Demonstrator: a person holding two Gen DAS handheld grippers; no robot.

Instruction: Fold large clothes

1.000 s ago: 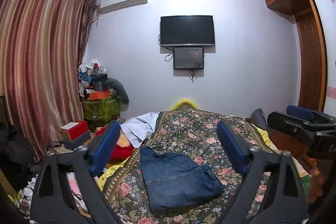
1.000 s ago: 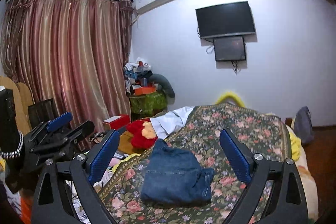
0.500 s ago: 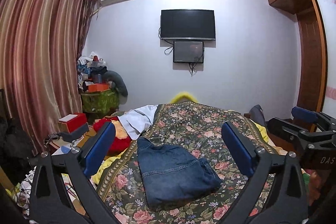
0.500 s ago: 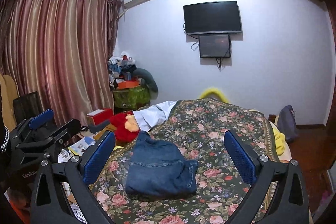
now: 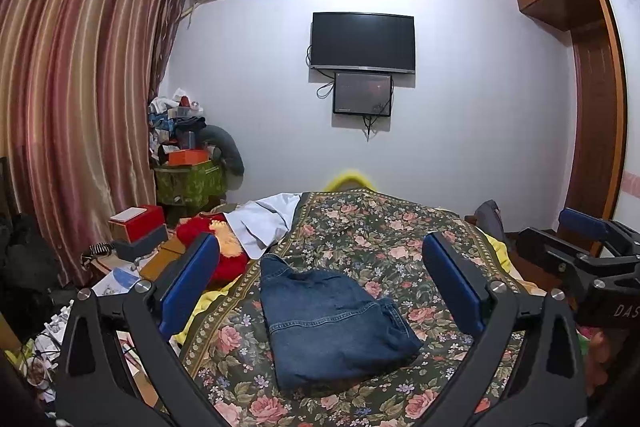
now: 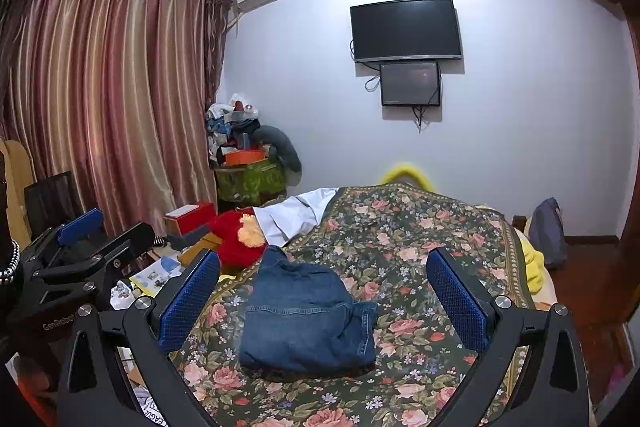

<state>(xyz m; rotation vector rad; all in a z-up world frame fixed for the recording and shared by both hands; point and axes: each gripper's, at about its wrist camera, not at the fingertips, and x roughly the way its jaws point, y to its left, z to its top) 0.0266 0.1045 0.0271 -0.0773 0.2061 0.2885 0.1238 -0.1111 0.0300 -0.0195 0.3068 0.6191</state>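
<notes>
Both claws, left (image 5: 318, 273) and right (image 6: 322, 279), gape empty above the folded jeans (image 5: 332, 319): heavy, limp denim, probably best pinched at thick seams.

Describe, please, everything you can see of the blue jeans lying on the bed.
The jeans are dark blue denim, folded into a compact, roughly rectangular bundle with a slightly lumpy top. Pale stitched seams cross the upper layer, and doubled layers show at the right edge. They lie flat on the floral bedspread, near its left border, touching only that cloth. Neither claw touches them; both are open and empty.
</notes>
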